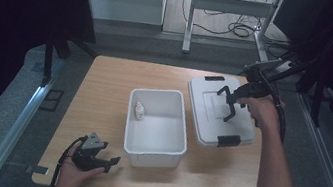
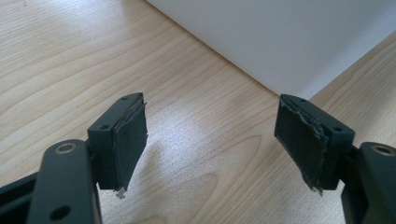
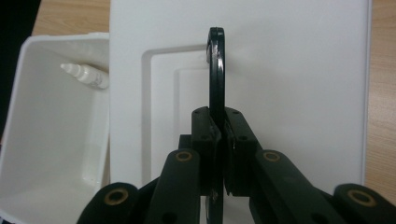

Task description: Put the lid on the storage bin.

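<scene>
**Lid gripped by its handle, bin not yet covered**

Right of the open white bin [image 1: 157, 125], the right gripper [image 3: 218, 140] clamps the black handle [image 3: 216, 70] of the white lid [image 1: 220, 111]. Beside the bin's near-left corner, the left gripper [image 2: 210, 140] rests agape, empty. Covering the bin, dropper bottle [image 1: 139, 111] inside, remains.

White lid [image 1: 209, 111] lying flat right of open white bin [image 1: 154, 144]; black handle [image 3: 216, 70] standing upright, pinched edge-on.
</scene>
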